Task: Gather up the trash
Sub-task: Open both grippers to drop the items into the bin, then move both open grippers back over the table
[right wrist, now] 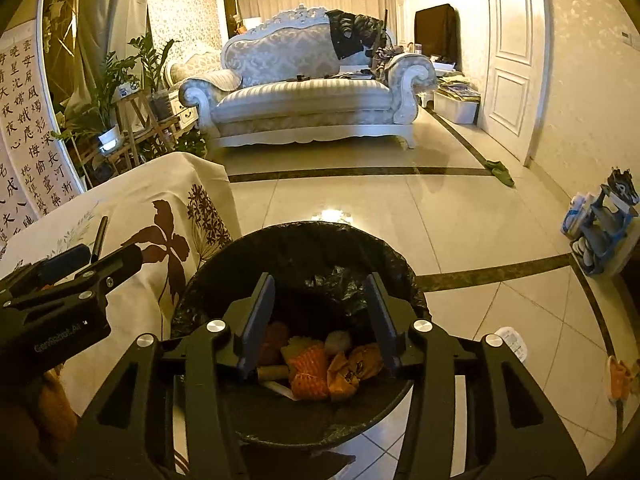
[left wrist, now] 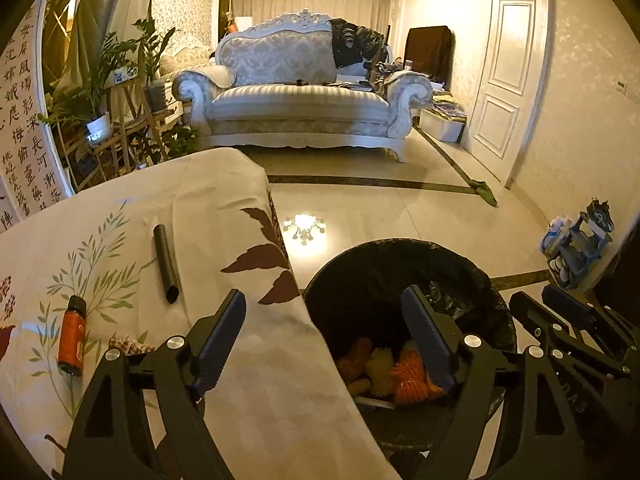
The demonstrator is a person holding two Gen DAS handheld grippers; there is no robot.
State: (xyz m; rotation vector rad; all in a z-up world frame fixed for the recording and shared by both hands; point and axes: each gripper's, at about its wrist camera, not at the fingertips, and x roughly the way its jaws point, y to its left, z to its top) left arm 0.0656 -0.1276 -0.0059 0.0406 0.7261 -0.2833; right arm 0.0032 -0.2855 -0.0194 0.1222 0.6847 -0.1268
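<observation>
A black-lined trash bin [left wrist: 460, 264] [right wrist: 224, 264] stands on the floor beside the table, holding orange and yellow wrappers [right wrist: 320, 368] [left wrist: 404, 376]. My right gripper [right wrist: 320, 316] is open and empty above the bin's mouth; it also shows in the left wrist view [left wrist: 552, 304]. My left gripper [left wrist: 324, 336] is open and empty over the table's edge, next to the bin; it also shows in the right wrist view [right wrist: 100, 258]. On the tablecloth [left wrist: 256, 360] lie a black tube [left wrist: 166, 262], a small orange bottle [left wrist: 72, 334] and a crumpled wrapper [left wrist: 130, 346].
A white sofa [left wrist: 296, 92] stands at the far wall, plants on wooden stands [left wrist: 120, 120] at the left, a white door [left wrist: 508, 72] at the right. A blue shoe rack [right wrist: 604, 228], a white paper [right wrist: 514, 342] and an orange scrap [right wrist: 620, 376] are on the tiled floor.
</observation>
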